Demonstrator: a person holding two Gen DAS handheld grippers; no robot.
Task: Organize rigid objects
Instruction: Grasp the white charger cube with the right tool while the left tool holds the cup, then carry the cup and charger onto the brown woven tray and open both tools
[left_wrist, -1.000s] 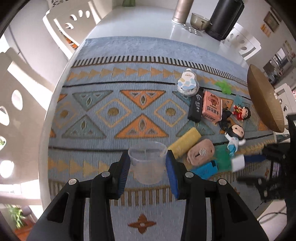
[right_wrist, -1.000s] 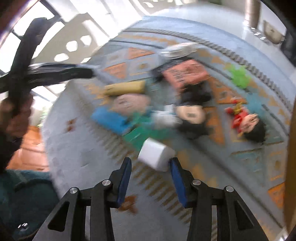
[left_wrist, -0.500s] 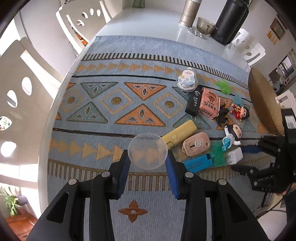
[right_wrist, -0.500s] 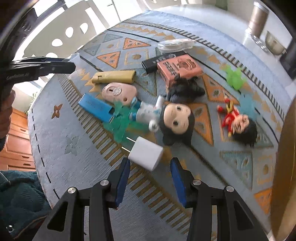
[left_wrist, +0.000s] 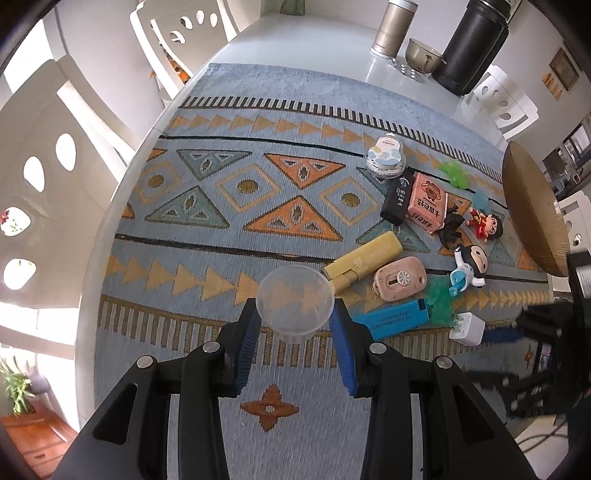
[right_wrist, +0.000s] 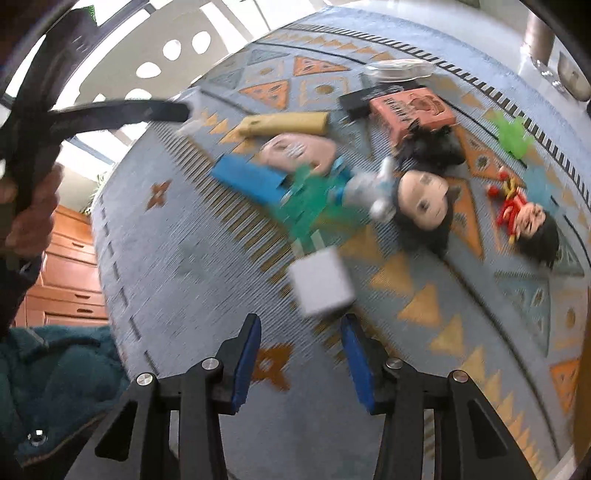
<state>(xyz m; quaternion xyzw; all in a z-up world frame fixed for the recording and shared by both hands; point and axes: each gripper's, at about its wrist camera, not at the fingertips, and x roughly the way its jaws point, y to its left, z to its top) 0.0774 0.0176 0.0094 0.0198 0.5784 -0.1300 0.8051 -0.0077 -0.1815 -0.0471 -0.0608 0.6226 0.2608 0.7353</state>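
Note:
My left gripper (left_wrist: 295, 345) is shut on a clear plastic cup (left_wrist: 295, 302), held above the patterned mat (left_wrist: 229, 192) with its mouth toward the camera. My right gripper (right_wrist: 301, 363) is open and empty, just short of a white charger cube (right_wrist: 320, 282) that lies on the mat; the cube also shows in the left wrist view (left_wrist: 467, 328). Beyond it lie a blue lighter (right_wrist: 249, 180), a pink case (right_wrist: 297, 152), a yellow case (right_wrist: 284, 124), a green toy (right_wrist: 308, 201) and a black-haired doll (right_wrist: 424, 206).
A pink box (left_wrist: 426, 207), a black lighter (left_wrist: 398, 197), a round tin (left_wrist: 386, 157), a red doll (left_wrist: 485, 226) and a green star (left_wrist: 456, 173) lie farther right. A woven tray (left_wrist: 532, 206) leans at the right. A flask (left_wrist: 471, 42), bowl (left_wrist: 423, 57) and tumbler (left_wrist: 393, 26) stand at the far end.
The left gripper lifted and tipped the cup so its mouth faces the camera. The right gripper swung and drew back slightly; the white cube stays on the mat between its open fingers' line.

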